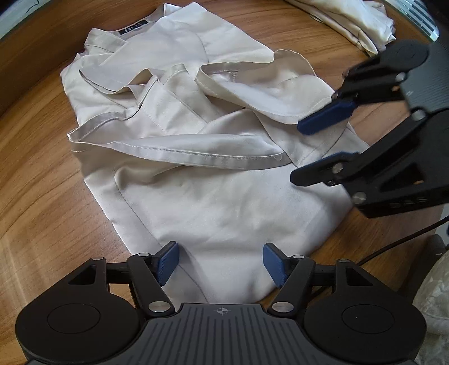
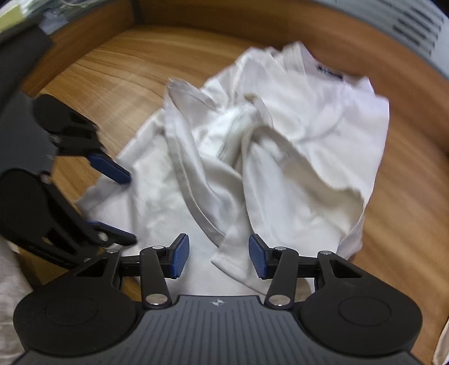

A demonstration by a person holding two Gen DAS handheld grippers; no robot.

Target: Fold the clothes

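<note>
A cream satin top (image 1: 213,196) lies crumpled on the wooden table (image 1: 42,174), its collar with a dark label (image 1: 134,29) at the far end. My left gripper (image 1: 220,258) hovers open over the near hem, with cloth below its blue pads but not pinched. My right gripper (image 1: 299,151) comes in from the right over the garment's side, jaws apart. In the blurred right wrist view the top (image 2: 280,157) is bunched, and a folded hem corner lies between the open right gripper's (image 2: 219,255) pads without touching them. The left gripper (image 2: 127,206) is at the left there.
A second heap of cream cloth (image 1: 353,22) sits at the table's far right. A black cable (image 1: 393,247) trails off the near right edge beside pale patterned fabric (image 1: 432,297). A grey vented appliance (image 2: 415,25) stands beyond the table.
</note>
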